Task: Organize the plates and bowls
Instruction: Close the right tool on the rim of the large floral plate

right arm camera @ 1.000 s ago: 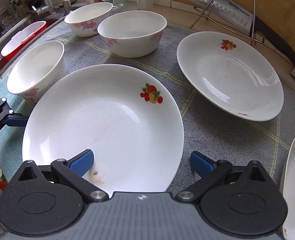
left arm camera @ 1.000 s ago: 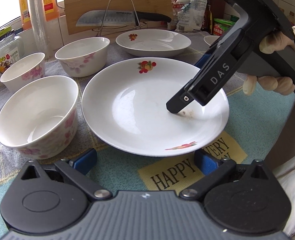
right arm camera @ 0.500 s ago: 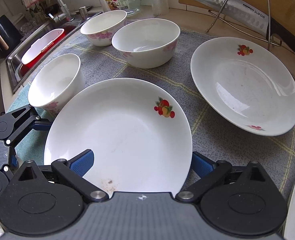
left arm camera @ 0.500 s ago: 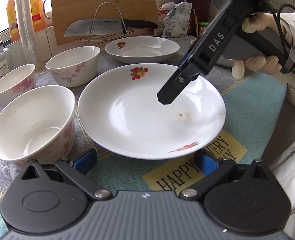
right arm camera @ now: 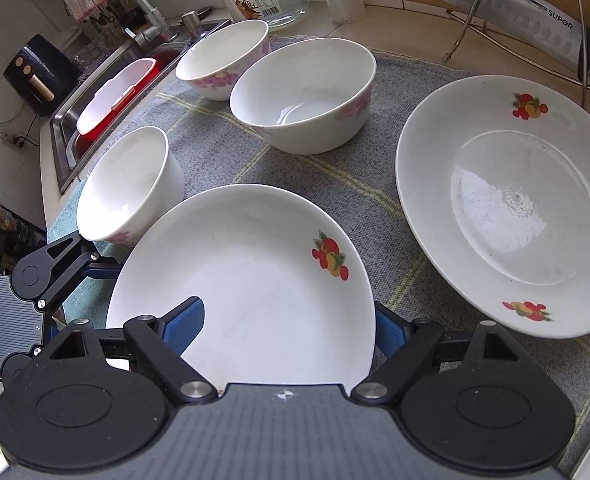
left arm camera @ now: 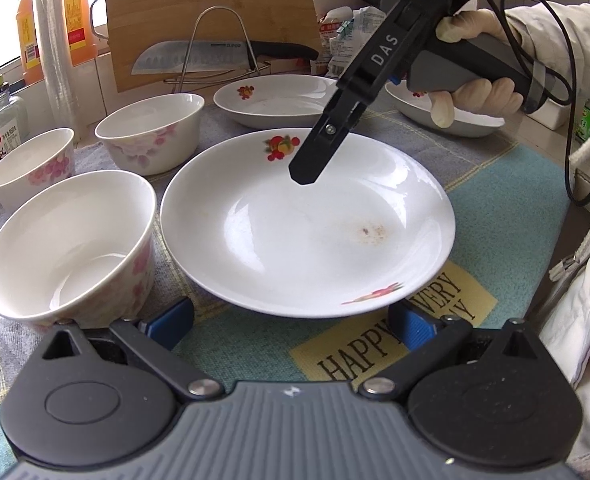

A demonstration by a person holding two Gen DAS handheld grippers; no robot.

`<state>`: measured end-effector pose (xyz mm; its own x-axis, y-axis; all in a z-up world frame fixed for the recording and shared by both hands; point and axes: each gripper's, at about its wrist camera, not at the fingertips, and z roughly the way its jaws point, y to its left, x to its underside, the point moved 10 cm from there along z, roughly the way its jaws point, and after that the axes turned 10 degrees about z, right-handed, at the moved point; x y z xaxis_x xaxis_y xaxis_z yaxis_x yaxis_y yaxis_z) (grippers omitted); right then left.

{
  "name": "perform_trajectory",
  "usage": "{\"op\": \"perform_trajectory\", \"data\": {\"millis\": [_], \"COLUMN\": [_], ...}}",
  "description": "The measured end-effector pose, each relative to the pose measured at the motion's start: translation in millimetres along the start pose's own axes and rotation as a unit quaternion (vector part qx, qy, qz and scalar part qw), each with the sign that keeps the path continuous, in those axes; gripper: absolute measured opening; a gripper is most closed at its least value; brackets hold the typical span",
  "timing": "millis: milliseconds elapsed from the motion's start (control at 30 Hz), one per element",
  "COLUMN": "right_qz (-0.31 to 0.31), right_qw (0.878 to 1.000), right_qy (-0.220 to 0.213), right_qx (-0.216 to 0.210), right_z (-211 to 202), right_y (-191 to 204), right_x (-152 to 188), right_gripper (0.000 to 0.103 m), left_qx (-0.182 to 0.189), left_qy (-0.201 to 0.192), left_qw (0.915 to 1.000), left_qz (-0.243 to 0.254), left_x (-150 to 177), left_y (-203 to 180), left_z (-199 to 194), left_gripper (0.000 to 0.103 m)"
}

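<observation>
My right gripper (right arm camera: 285,328) hangs above the near plate (left arm camera: 307,228), jaws parted and just narrowed, the plate's near rim seen between them; no pad presses on it. My left gripper (left arm camera: 291,324) is spread wide, empty, at the plate's near edge, close to the worktop's front edge. A second plate (right arm camera: 507,208) lies toward the back; three bowls (right arm camera: 303,96) stand on the sink side.
</observation>
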<state>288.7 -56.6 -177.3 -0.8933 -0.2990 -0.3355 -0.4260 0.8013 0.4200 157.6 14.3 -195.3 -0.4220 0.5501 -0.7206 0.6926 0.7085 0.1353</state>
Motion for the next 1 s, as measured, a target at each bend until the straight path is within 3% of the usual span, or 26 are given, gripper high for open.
{"op": "perform_trajectory", "data": {"millis": [367,1000], "right_qz": [0.029,0.02], "right_qw": [0.999,0.999], "right_qy": [0.026,0.029], "right_qx": [-0.029,-0.011], "right_z": [-1,2], "right_y": [-4,0], "right_x": [-6,-7], "right_gripper": [0.086,0.086], "left_qx": [-0.006,0.011], "left_qy": [0.002,-0.026], "left_qw": [1.0,0.9996], "left_qz": [-0.005,0.002], "left_x": [-1,-8], "left_y": [1,-9], "left_z": [1,-7], "left_gripper": [0.102,0.1]}}
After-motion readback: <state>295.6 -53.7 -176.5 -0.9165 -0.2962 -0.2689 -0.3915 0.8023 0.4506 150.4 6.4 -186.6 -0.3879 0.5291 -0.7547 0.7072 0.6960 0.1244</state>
